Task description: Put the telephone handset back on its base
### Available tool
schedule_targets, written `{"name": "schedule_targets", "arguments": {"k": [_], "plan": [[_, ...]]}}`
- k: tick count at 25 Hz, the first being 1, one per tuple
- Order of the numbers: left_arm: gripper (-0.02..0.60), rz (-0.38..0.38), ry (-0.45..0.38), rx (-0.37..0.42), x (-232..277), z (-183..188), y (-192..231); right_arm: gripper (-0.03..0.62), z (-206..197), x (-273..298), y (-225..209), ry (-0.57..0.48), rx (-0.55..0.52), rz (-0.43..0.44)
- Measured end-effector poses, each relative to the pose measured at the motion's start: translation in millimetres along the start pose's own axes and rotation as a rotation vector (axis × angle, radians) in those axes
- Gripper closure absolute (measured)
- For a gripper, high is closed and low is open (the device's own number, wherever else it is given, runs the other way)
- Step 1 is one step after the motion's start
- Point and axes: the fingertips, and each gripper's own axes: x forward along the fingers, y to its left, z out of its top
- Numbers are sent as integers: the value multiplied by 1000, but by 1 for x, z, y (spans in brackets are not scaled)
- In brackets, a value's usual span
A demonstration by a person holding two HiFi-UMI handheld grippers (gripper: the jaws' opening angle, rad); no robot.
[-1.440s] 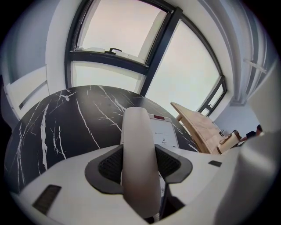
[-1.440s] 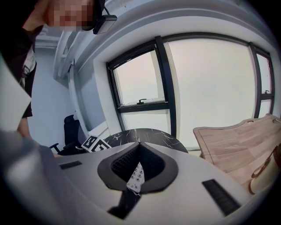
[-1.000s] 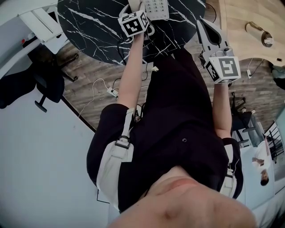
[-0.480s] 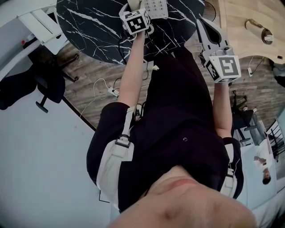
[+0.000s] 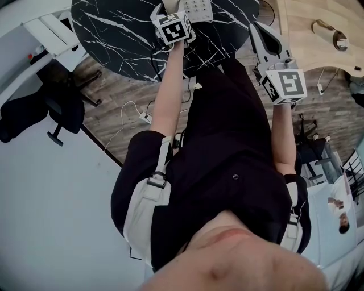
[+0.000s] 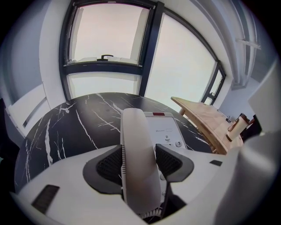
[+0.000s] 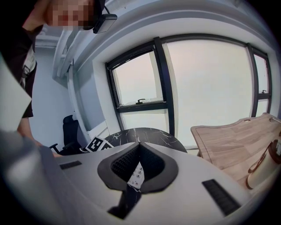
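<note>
Handset [image 6: 136,132] lying on base [image 6: 163,127], left tongs [image 6: 138,147] just opened around it, right tongs [image 7: 139,144] clenched empty.

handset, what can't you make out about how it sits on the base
- Head view: left gripper hides the handset; top edge cuts the base.
- Left gripper view: handset covers its cradle, gripper body hides its lower end; jaws have just been opening around it.

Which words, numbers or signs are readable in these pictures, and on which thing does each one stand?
"3": it seems, on a round key of the base.
Small print line on the base: too small to read.
Other keys: too small or hidden.
Marker cubes: black square patterns only, no words.
Nothing else is readable.
</note>
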Motion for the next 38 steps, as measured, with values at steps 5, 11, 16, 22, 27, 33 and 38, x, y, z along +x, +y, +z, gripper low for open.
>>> {"name": "schedule_targets", "arguments": {"k": [5, 11, 16, 22, 27, 33, 38], "plan": [[325, -10, -27, -7, -10, 2, 1, 565, 0, -6, 4, -14, -2, -7], [325, -36, -44, -8, -24, 3, 0, 565, 1, -12, 11, -36, -3, -13], [336, -63, -82, -22, -46, 8, -1, 565, 0, -17, 15, -65, -2, -12], [359, -91, -133, -32, -81, 14, -2, 565, 1, -23, 22, -101, -8, -4], [382, -112, -173, 0, -115, 13, -13, 565, 2, -27, 29, -133, -18, 11], [423, -112, -243, 11, -155, 18, -23, 565, 7, -34, 37, -167, -44, 48], [456, -99, -308, 18, -186, 25, -38, 565, 13, -43, 38, -197, -62, 95]]}}
